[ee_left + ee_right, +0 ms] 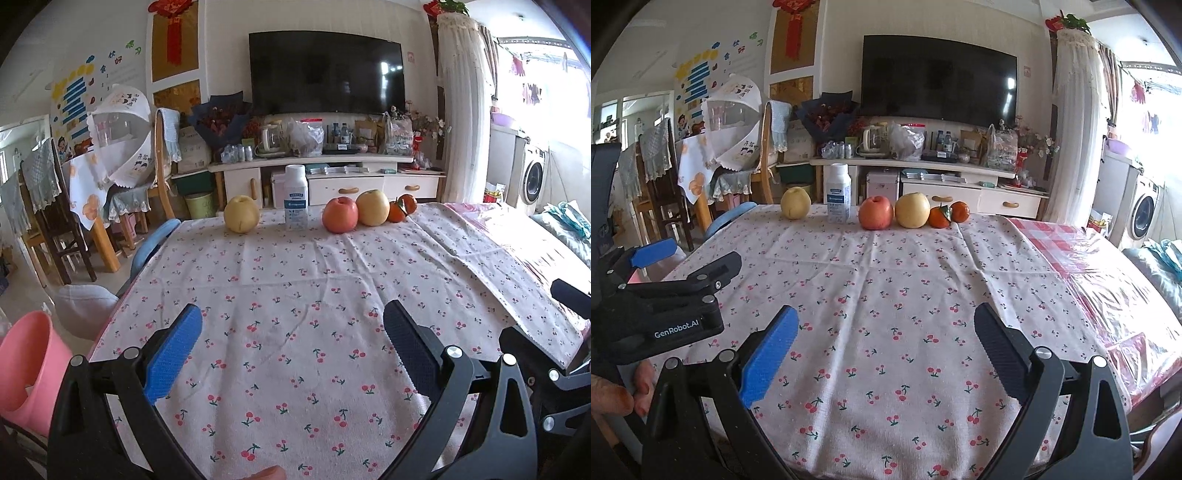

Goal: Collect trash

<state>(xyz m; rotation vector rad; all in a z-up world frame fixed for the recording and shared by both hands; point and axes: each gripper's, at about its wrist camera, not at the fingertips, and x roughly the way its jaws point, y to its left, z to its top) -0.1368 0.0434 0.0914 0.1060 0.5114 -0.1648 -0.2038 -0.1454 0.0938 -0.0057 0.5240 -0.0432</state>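
Along the far edge of the cherry-print tablecloth (pixel 295 295) stands a white bottle (pixel 296 197), upright between a yellow pear (pixel 242 214) and a red apple (pixel 340 214). My left claw (pixel 293 341) and right claw (pixel 886 341) hover over the near cloth, fingers spread wide, holding nothing. A pink bucket (pixel 27 369) sits beside the table, at my left.

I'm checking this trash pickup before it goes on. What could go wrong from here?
1. The tall white plastic bottle stands upright between the yellow pear and the red apple; a careless reach may tip it or roll the fruit.
2. All of these sit near the far edge of the cherry-print tablecloth, so a nudge might send them off.
3. The open left tool and open right tool are close and could collide.
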